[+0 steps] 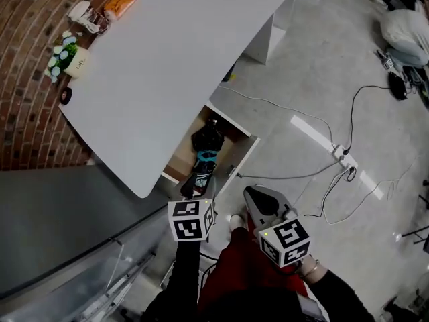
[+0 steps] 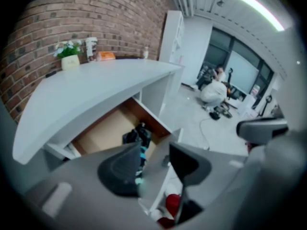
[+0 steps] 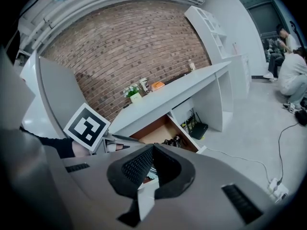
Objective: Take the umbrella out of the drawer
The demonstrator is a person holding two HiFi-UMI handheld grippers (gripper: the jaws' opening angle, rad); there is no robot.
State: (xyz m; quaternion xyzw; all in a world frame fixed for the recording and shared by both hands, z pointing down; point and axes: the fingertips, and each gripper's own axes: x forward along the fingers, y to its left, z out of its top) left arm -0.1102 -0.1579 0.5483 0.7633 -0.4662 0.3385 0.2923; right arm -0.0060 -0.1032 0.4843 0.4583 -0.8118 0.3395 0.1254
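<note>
The drawer [image 1: 245, 151] under the white desk [image 1: 167, 52] stands pulled out. A black umbrella [image 1: 206, 146] with teal and blue parts lies in it, pointing toward the drawer front. My left gripper [image 1: 198, 183] hovers just over the near end of the drawer. In the left gripper view its jaws [image 2: 154, 150] stand apart with nothing between them, and the umbrella [image 2: 137, 137] shows beyond them in the drawer [image 2: 103, 131]. My right gripper [image 1: 248, 192] hangs to the right of the drawer front. Its jaws [image 3: 152, 147] meet at the tips, empty; the umbrella [image 3: 172, 141] is partly hidden behind them.
On the desk's far side stand a flower pot [image 1: 67, 58] and an orange packet [image 1: 119, 2]. Cables and a power strip [image 1: 343, 154] lie on the floor to the right. A black router [image 3: 197, 130] sits under the desk. A person [image 2: 213, 90] crouches farther off.
</note>
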